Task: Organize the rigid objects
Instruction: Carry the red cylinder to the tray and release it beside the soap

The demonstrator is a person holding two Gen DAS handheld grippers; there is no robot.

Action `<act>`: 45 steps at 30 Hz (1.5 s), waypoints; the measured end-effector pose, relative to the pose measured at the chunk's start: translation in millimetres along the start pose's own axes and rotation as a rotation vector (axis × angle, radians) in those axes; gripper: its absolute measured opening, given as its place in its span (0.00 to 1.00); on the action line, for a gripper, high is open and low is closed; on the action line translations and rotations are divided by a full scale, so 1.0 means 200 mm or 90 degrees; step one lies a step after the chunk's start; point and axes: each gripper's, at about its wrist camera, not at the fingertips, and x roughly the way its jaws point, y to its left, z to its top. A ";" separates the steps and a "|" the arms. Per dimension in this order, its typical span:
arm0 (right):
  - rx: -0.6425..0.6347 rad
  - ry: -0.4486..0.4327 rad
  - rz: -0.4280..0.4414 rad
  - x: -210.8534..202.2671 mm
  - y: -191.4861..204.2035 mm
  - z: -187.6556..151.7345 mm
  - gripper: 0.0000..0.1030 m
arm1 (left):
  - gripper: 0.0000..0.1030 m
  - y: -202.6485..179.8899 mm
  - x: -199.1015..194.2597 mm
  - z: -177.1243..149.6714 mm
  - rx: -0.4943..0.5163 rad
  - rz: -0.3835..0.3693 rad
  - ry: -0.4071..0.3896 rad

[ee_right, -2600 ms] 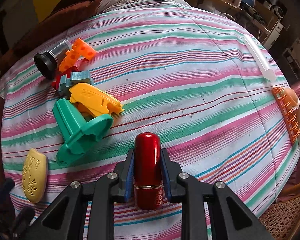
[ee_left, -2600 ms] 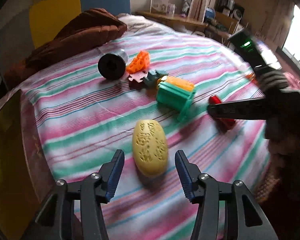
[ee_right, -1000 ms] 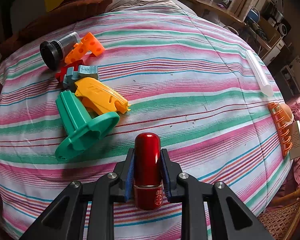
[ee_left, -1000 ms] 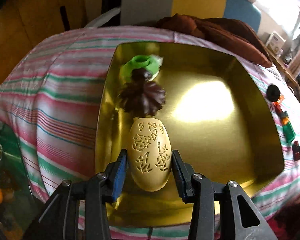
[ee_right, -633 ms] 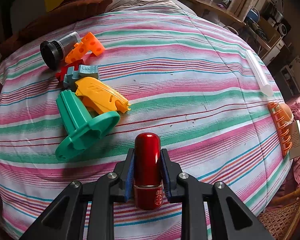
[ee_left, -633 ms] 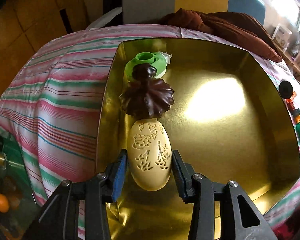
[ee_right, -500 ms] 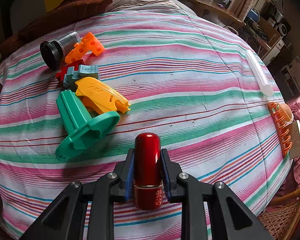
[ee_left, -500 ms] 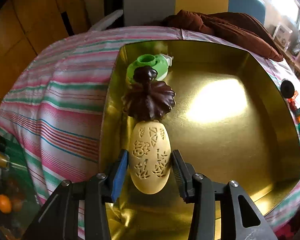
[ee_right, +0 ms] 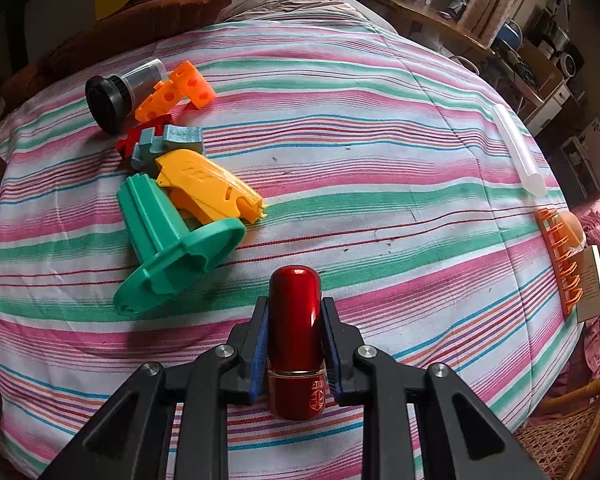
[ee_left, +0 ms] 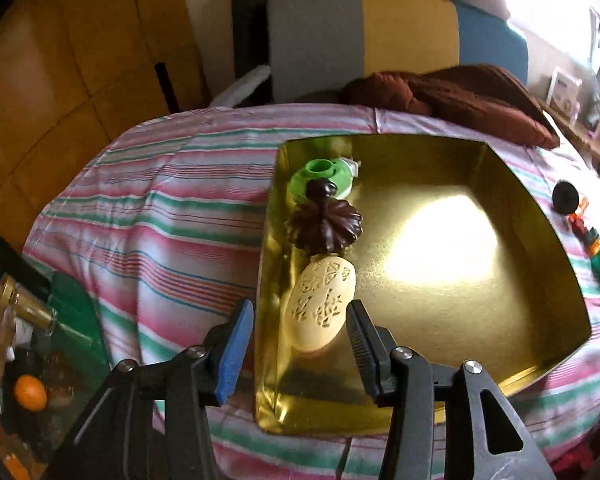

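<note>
Three things are already lying in the shiny gold tray (ee_left: 548, 248): a green plastic piece (ee_left: 327, 174), a dark brown ribbed knob (ee_left: 325, 227), and the cream carved oval (ee_left: 320, 305), which the left gripper (ee_left: 298, 344) is releasing, its jaws opening and no pad pressing on it. The right gripper (ee_right: 293, 344) is gripping a glossy red capsule (ee_right: 295, 328) above the striped cloth (ee_right: 380, 184). The teal flanged part (ee_right: 168, 236), the yellow shell (ee_right: 208, 190) and the orange holed block (ee_right: 176, 92), all hard plastic, are waiting there, so much is still remaining, I think.
</note>
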 end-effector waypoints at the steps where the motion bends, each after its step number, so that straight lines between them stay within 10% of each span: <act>1: -0.004 0.000 -0.001 0.00 0.01 0.00 0.23 | 0.48 0.01 -0.02 -0.01 -0.003 0.001 -0.006; 13: -0.047 0.028 0.088 -0.09 0.14 -0.07 0.22 | 0.48 0.08 -0.08 -0.06 -0.039 -0.017 -0.027; 32: -0.121 -0.098 0.239 -0.53 0.49 -0.07 0.22 | 0.48 0.21 -0.07 -0.11 -0.087 -0.011 -0.023; 45: -0.318 -0.089 0.448 -0.74 1.32 -0.15 0.22 | 0.48 0.44 -0.09 -0.16 -0.157 0.029 -0.024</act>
